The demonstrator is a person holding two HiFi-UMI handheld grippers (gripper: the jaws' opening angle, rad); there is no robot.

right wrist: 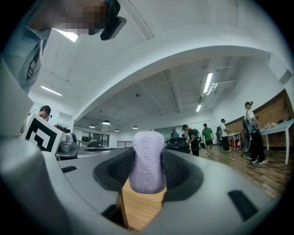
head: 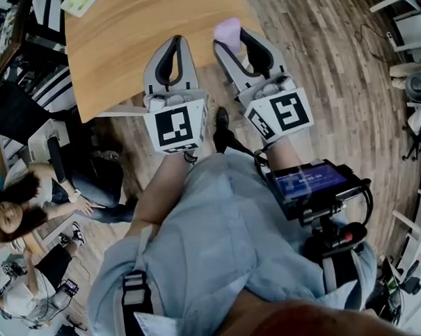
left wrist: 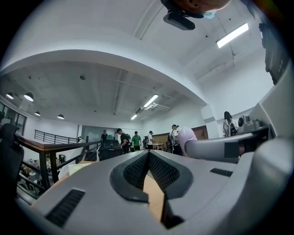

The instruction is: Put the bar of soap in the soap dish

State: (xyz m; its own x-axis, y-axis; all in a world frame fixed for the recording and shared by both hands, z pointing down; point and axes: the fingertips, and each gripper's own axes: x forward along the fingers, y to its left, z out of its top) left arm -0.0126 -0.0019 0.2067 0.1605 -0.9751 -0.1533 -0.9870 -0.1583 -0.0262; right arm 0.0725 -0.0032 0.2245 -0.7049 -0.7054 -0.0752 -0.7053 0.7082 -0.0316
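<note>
The bar of soap [right wrist: 147, 161], pale lavender with raised lettering on its face, is clamped between the two jaws of the right gripper [head: 235, 37]. It is held on end at the jaw tips, and its rounded top stands clear above the dark ribbed pads [right wrist: 179, 170] pressed against both its sides. Below the soap, in the gap between the jaws, the light wood of the table [head: 121, 46] is seen. In the head view the soap lies by the table's edge nearest this gripper; whether it hangs over the wood or just past it cannot be settled.

Just beside the right gripper, on its left, the left gripper [head: 177, 43] is held parallel to it and pointed the same way over the table. Its jaws are brought together at the tips, with nothing gripped; only a narrow wedge of tabletop is shown behind the meeting point in the left gripper view. A marker cube [head: 177, 127] is carried at the rear of the left gripper and a second marker cube [head: 283, 114] at the rear of the right one.

Beyond the grippers, a plank floor [head: 331, 61] is seen, and several people [right wrist: 207, 137] stand far ahead of the right gripper's jaws.
</note>
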